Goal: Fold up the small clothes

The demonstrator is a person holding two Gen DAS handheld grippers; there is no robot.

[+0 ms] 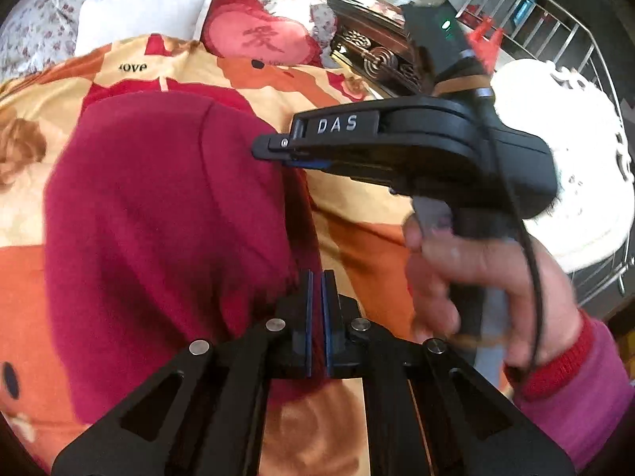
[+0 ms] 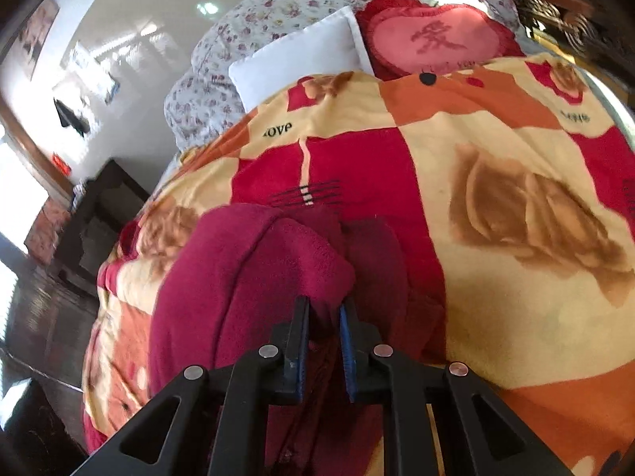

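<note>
A dark red fleece garment (image 1: 158,206) lies bunched on an orange, red and cream rose-print blanket (image 1: 357,246). In the left wrist view my left gripper (image 1: 317,275) is shut at the garment's near right edge, its blue pads almost touching, and I see no cloth between them. My right gripper (image 1: 274,150), held by a hand (image 1: 476,269) in a pink sleeve, reaches in from the right and pinches the garment's right edge. The right wrist view shows that gripper (image 2: 324,307) shut on a raised fold of the garment (image 2: 246,277), which drapes over the blanket (image 2: 516,297).
A red heart-shaped cushion (image 1: 258,35), a white pillow (image 1: 139,16) and a floral quilt (image 2: 278,8) lie at the bed's head. A carved dark headboard (image 1: 373,55) and a metal rack (image 1: 555,31) stand at the right. A dark cabinet (image 2: 91,218) stands by the bed's left side.
</note>
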